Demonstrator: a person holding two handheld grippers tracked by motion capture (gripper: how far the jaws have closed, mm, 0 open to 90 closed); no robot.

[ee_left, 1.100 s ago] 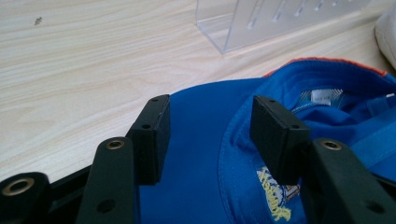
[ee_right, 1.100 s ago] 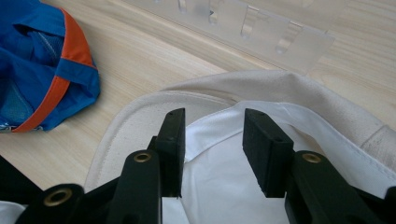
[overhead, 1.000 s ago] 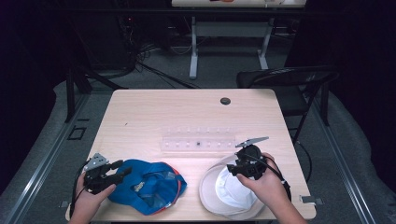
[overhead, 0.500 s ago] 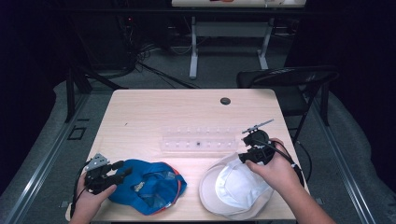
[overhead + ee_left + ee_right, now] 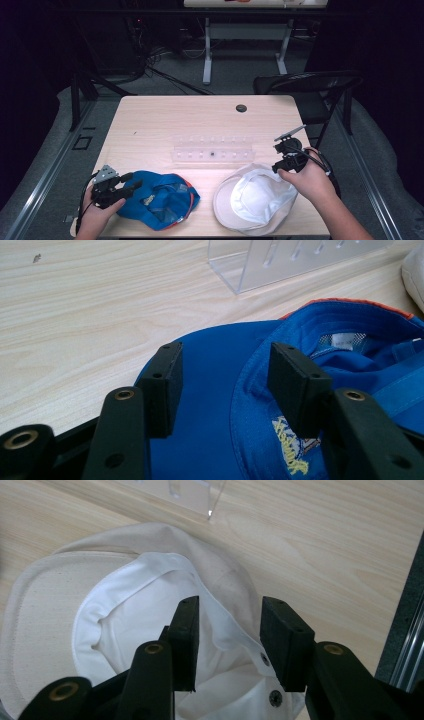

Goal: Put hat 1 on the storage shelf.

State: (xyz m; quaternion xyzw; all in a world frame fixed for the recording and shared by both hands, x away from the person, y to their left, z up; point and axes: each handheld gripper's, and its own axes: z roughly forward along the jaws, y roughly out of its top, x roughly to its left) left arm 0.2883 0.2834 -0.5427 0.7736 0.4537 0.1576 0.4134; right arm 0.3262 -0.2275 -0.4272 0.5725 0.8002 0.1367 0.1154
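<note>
Pale wood table point(image 5: 150, 130), clear acrylic slotted rack point(image 5: 212, 150) mid-table. Nearside of rack: blue fabric cap point(image 5: 160, 197) under left gripper point(image 5: 131, 181), jaws wide; white cap point(image 5: 252, 200) under right gripper point(image 5: 227, 640), jaws just opening, unclamped.

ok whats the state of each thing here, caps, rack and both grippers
blue cap: upside down, brim between the left gripper's jaws
white cap: upside down, lying free
rack: clear, lying between the caps and the far edge
left gripper: open over the blue brim
right gripper: open above the white cap
</note>
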